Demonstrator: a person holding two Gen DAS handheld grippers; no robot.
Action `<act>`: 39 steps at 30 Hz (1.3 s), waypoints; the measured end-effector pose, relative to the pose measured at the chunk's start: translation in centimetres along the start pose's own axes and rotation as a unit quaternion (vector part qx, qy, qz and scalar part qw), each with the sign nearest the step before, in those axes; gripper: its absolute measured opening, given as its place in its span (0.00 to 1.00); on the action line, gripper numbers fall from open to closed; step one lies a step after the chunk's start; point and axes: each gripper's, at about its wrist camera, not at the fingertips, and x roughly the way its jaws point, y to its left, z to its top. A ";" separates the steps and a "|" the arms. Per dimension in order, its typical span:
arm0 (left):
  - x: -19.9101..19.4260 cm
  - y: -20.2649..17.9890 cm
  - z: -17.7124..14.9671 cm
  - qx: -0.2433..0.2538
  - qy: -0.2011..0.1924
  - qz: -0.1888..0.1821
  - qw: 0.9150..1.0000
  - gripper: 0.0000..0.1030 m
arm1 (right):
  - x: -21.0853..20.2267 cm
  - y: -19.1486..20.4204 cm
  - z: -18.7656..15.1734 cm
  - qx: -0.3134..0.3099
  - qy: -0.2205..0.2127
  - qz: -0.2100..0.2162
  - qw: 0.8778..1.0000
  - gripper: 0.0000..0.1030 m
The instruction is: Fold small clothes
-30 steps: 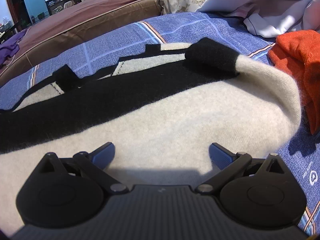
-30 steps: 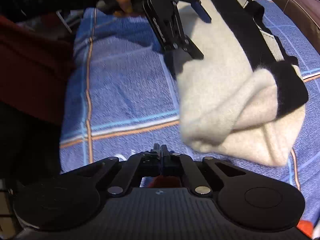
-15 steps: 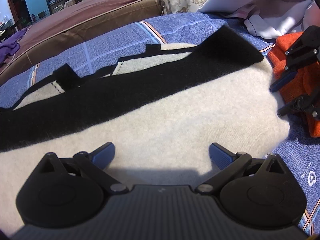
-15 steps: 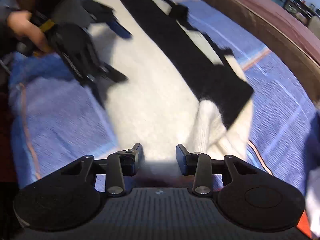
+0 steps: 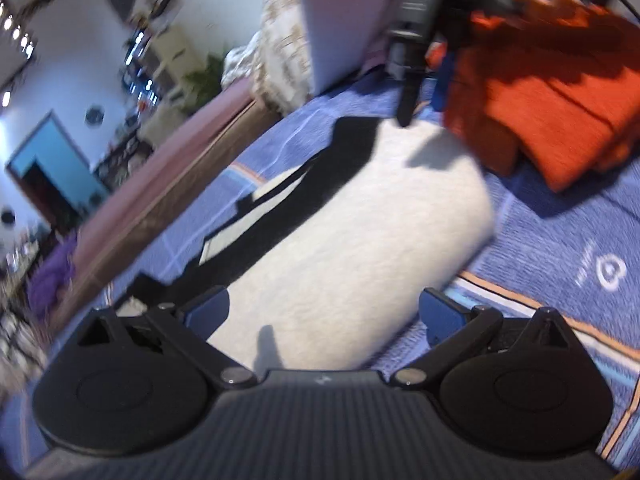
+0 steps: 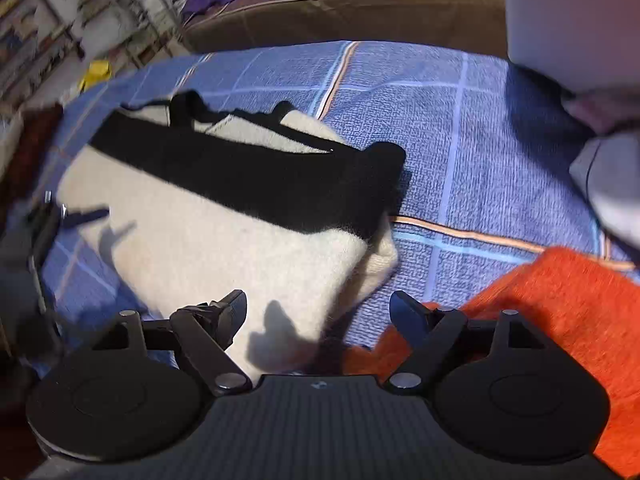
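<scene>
The cream-and-black knitted garment (image 5: 352,232) lies folded into a long band on the blue plaid bedspread (image 5: 560,240), its black stripe (image 6: 256,184) running along the far edge and thin black straps showing beyond it.

Left tool (image 5: 324,312): jaws spread wide, nothing between the blue pads (image 5: 208,308). It hangs over the near end of the garment; the left pad sits above the cream knit, the right pad above bare bedspread just past the garment's edge. No contact with the cloth is visible.

Right tool (image 6: 318,314): jaws have just been opening and now stand fully spread, with nothing pinched. It sits over the garment's near corner, where a cream layer peeks out beneath the top fold. The left finger is over cream knit, the right finger over the edge of the orange knit pile (image 6: 560,320), which lies just beside the garment on the bedspread.

In the left wrist view the right tool (image 5: 424,76) appears at the garment's far end, blurred. In the right wrist view the left tool (image 6: 86,216) shows at the opposite end.
</scene>
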 end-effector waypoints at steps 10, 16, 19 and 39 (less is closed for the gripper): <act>3.4 -7.8 2.0 0.137 0.009 0.019 0.990 0.78 | 1.6 -0.2 0.2 0.071 -0.003 0.034 0.997 1.00; 5.6 -10.7 3.0 0.233 -0.024 0.075 0.969 0.77 | 2.0 -1.6 0.2 0.090 -0.006 0.034 0.995 1.00; 6.7 -11.8 3.6 0.262 -0.033 0.089 0.960 0.75 | 2.7 -1.7 0.5 0.098 0.008 0.007 0.995 1.00; 8.7 -4.7 6.0 0.013 -0.001 -0.060 0.998 0.31 | 4.8 -2.7 2.5 0.186 0.006 0.028 0.982 0.31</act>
